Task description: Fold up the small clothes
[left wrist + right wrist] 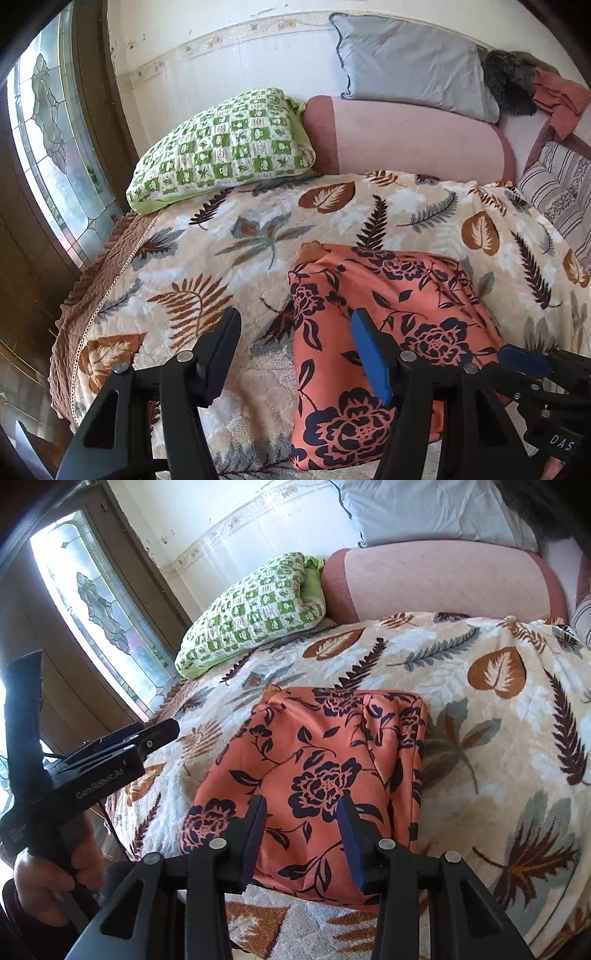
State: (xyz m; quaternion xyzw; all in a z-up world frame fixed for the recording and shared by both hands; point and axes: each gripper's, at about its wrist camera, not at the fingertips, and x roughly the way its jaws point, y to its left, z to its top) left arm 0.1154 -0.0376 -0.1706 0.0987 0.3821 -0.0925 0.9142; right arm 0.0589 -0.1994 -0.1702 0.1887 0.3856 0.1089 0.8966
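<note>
- The coral floral garment is seen lying as a folded, rough rectangle on the bed's leaf-print quilt, in the lower centre of both wrist views.
- Both sets of tongs are held above it with nothing between the fingers: the left tongs stand wide, the right tongs narrower.
- The fold is judged largely done; a further halving or smoothing may be intended.
- The near edge is best gripped at both corners and carried evenly, so that the layers are not dragged askew.
- The fabric looks thin, limp and slippery; the quilt is stitched, soft and puffy.
- A green checked pillow rests in the upper left.
</note>
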